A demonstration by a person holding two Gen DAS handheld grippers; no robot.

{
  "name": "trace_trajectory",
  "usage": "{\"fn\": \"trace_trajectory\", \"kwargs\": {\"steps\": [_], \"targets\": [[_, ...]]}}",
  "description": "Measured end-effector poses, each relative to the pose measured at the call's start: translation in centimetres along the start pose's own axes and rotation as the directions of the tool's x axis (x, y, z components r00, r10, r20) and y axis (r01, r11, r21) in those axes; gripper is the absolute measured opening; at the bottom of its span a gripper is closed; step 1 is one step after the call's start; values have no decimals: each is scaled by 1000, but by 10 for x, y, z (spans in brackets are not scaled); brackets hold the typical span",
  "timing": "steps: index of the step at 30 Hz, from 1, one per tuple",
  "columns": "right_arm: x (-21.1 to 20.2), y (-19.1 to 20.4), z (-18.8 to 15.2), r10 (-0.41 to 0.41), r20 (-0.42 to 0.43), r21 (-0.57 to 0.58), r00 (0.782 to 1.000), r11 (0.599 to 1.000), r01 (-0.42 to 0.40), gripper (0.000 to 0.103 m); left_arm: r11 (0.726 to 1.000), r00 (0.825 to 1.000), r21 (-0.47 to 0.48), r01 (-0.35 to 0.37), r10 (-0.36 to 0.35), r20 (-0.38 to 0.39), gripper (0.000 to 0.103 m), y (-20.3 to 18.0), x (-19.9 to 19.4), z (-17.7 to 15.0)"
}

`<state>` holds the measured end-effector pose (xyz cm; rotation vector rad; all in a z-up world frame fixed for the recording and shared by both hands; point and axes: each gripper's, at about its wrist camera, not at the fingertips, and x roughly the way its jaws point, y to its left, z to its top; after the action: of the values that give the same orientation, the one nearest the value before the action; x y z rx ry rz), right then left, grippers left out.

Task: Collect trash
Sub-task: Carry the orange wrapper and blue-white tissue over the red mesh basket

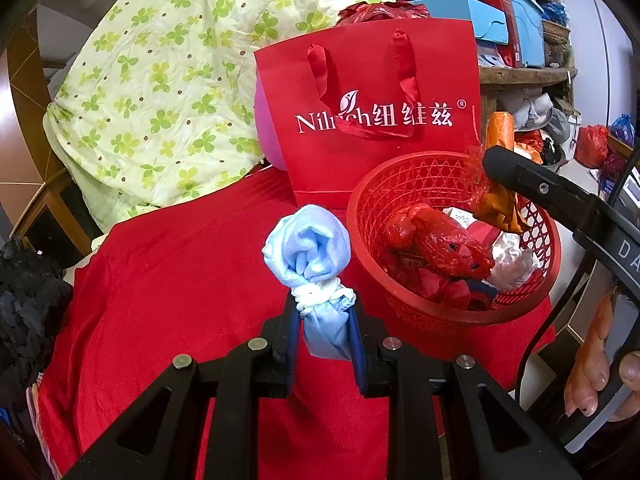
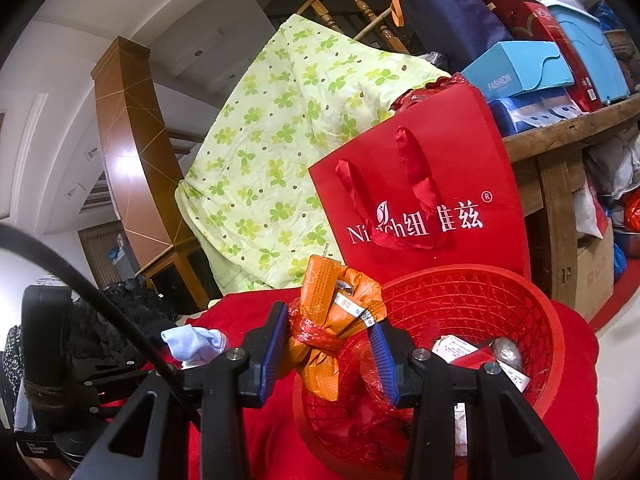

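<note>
My left gripper (image 1: 322,312) is shut on a crumpled light blue cloth wad (image 1: 308,248) and holds it above the red cloth, just left of the red mesh basket (image 1: 400,184). My right gripper (image 2: 332,332) is shut on an orange wrapper bundle tied with red plastic (image 2: 332,300) and holds it over the near left rim of the basket (image 2: 552,320). The basket holds red plastic trash (image 1: 436,236), white paper and crumpled clear plastic. The right gripper also shows in the left wrist view, with the orange wrapper (image 1: 496,204) at its tip. The blue wad also shows in the right wrist view (image 2: 192,342).
A red paper gift bag (image 1: 372,120) stands right behind the basket. A green clover-print quilt (image 1: 160,92) is piled at the back left. A red cloth (image 1: 180,280) covers the surface. Boxes sit on a wooden shelf (image 2: 560,128) at the right. A dark fuzzy item (image 1: 28,300) lies far left.
</note>
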<state>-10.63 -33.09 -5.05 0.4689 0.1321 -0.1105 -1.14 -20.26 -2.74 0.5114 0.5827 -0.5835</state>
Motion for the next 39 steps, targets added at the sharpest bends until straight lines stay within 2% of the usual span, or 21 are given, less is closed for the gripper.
{"fn": "trace_trajectory", "kwargs": {"steps": [13,39], "targets": [[-5,-2,1,-4,13,12,1000,1000,4,44,1000,1000,28,-4,4,12,24,-8,-3,9],[-22,-26,8,-43,36,83,998,996,39,44,998,998,56,30,-32,48,24,-27,-4,22]]}}
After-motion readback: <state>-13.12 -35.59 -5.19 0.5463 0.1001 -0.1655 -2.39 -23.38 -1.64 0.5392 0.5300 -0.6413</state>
